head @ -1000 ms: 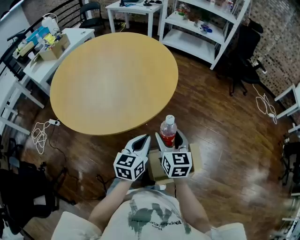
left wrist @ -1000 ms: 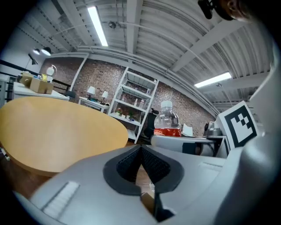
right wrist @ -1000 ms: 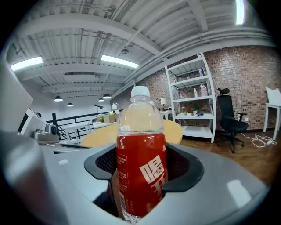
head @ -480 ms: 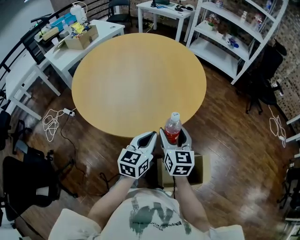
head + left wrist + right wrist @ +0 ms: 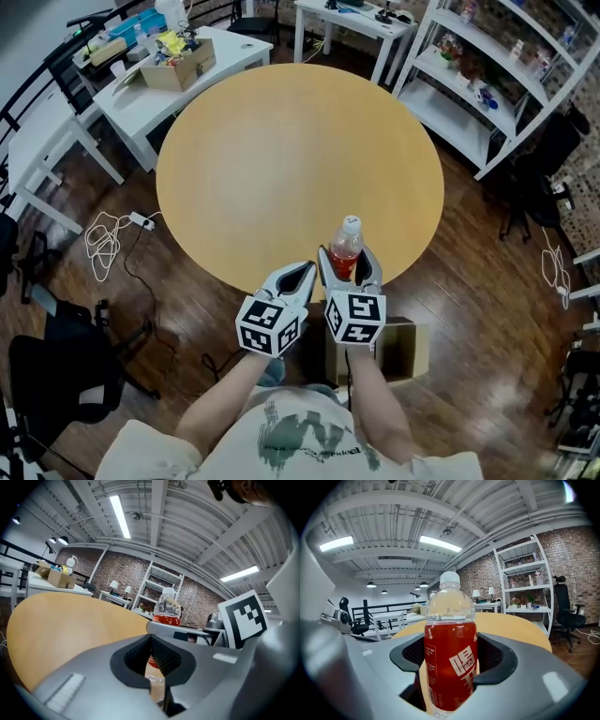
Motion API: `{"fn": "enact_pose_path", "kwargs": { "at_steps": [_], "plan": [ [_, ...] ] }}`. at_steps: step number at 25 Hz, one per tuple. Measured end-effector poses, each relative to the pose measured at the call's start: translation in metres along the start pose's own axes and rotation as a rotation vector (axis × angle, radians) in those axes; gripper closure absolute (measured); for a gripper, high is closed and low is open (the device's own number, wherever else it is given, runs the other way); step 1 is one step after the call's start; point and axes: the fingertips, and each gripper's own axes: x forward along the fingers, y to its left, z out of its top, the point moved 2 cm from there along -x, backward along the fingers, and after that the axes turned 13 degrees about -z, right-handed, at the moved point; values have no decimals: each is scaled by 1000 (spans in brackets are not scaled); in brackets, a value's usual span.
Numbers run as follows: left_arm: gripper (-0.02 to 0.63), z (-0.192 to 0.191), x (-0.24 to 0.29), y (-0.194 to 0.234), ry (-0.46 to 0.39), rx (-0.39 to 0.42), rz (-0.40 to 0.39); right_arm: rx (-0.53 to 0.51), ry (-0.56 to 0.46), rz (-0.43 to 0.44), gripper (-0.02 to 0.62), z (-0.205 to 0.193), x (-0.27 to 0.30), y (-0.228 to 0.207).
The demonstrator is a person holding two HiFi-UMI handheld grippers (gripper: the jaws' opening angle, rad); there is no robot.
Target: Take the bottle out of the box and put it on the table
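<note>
The right hand-held gripper (image 5: 451, 657) is clamping the bottle (image 5: 450, 620) around its red lower body, one dark pad pressing on each side (the clear shoulder and white cap are standing above the jaws). It is holding the bottle upright over the near edge of the round wooden table (image 5: 281, 159); whether the base is touching the tabletop cannot be told. Just beside it, the left hand-held gripper (image 5: 302, 273) is pointing at the same table edge with its jaw tips together and nothing between them. A cardboard box (image 5: 407, 345) is sitting on the dark wooden floor (image 5: 469, 272), below the right gripper and just off the table's edge. Beyond the table, white shelving (image 5: 497, 84) is standing at the right, and a white desk (image 5: 141, 94) is carrying a smaller carton (image 5: 178, 64) at the left.
</note>
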Motion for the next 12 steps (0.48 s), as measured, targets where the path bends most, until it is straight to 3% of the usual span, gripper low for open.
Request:
{"fn": "enact_pose_path", "kwargs": {
  "at_steps": [12],
  "plan": [
    [606,30,-27,98,41,28,55,3,3,-34,288,-5,98,63]
  ]
}}
